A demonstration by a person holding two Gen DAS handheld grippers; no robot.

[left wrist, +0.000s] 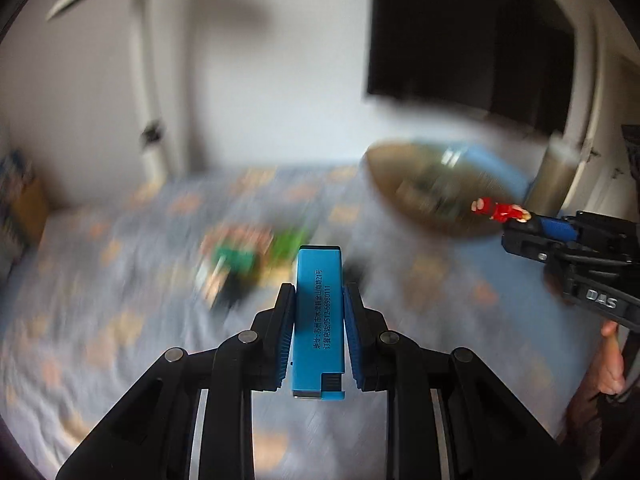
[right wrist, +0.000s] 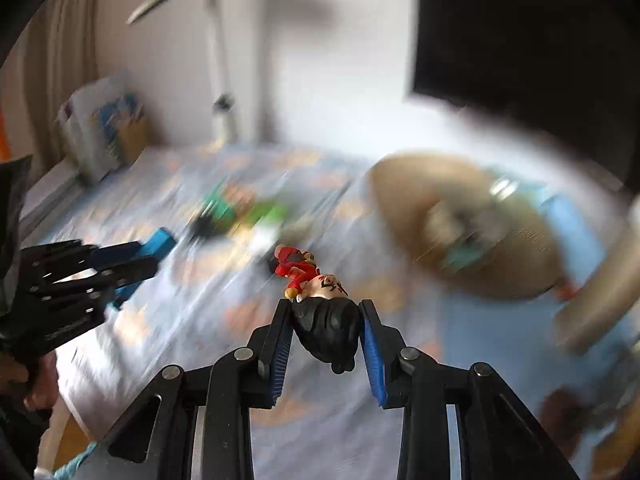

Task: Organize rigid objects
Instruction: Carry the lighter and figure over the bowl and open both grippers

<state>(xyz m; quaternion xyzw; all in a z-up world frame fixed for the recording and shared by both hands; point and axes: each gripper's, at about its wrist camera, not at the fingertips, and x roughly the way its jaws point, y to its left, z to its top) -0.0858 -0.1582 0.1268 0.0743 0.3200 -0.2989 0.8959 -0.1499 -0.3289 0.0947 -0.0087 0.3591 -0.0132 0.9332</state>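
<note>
Two grippers are loaded above the patterned bedspread point(left wrist: 120, 320): the left gripper point(left wrist: 319, 296) clamps a blue lighter point(left wrist: 318, 320) upright between its pads, and the right gripper point(right wrist: 325, 308) pinches a red-clothed figurine point(right wrist: 320, 304) by its black hair, near a blurred tan basket point(right wrist: 460, 232) toward the bed's right edge.

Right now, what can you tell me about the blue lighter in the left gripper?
The blue lighter is a slim rectangular block, seemingly plastic, with dark Chinese print and a phone number along one face. A dark band caps its far end; a silver metal strip and black ridged insert sit at the near end. The left gripper clamps it by its long sides, blue pads on both, lengthwise along the fingers. It is held above the patterned bedsheet, touching nothing else.
</note>
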